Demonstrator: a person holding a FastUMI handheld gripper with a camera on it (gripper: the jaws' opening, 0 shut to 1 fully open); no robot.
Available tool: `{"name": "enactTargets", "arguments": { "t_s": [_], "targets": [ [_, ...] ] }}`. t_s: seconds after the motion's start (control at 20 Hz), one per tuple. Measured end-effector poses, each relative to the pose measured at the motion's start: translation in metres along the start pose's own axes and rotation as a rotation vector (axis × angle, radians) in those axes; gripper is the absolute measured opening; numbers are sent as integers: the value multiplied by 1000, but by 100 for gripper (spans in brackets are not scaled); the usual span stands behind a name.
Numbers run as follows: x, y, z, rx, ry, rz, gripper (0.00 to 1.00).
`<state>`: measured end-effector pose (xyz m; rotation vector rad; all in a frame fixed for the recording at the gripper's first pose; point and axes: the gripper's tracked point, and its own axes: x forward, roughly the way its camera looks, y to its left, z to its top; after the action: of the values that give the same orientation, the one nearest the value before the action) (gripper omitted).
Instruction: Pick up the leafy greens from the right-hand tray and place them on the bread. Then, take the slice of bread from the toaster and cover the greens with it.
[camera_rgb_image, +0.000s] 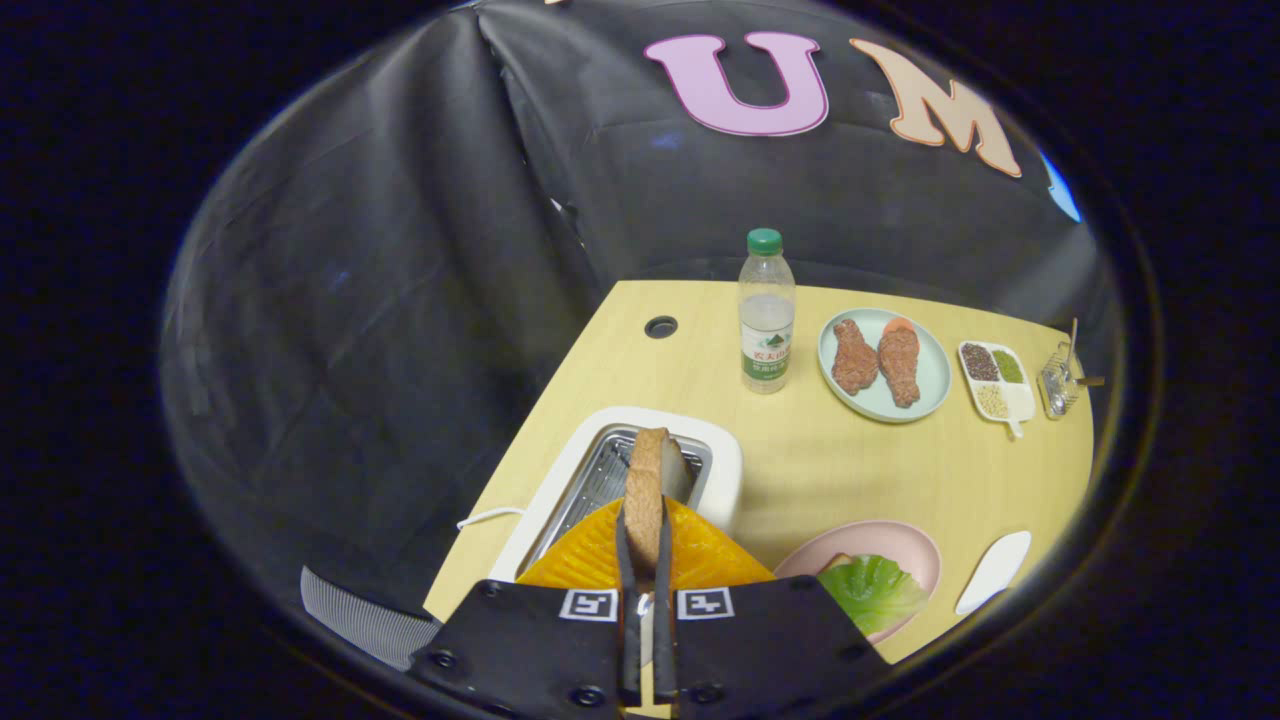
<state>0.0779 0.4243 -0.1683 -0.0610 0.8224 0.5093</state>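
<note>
My gripper (645, 520) is shut on a slice of bread (650, 480), which stands on edge between the fingers, lifted above the white toaster (720, 460). The toaster's metal slot lies just beyond and below the slice. To the right of the fingers sits a pink plate (900, 545) with leafy greens (872, 590) lying on a slice of bread whose corner peeks out at the plate's left side.
A water bottle (768, 315) stands mid-table. Beyond it to the right are a pale green plate (930, 385) with two pieces of meat, a small divided dish (997, 385) of grains and a wire holder (1058, 385). A white spoon rest (995, 570) lies right of the pink plate. The table's left edge runs beside the toaster.
</note>
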Motion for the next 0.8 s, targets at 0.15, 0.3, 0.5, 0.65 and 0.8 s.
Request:
{"name": "enactTargets", "arguments": {
  "t_s": [0.15, 0.3, 0.5, 0.65, 0.8],
  "targets": [
    [-17, 1, 13, 41, -35, 27, 9],
    [-35, -2, 28, 82, -68, 65, 7],
    [-62, -18, 44, 114, -128, 92, 7],
    [-81, -30, 54, 147, -169, 109, 7],
    [-97, -51, 52, 204, -192, 118, 7]
  ]
}}
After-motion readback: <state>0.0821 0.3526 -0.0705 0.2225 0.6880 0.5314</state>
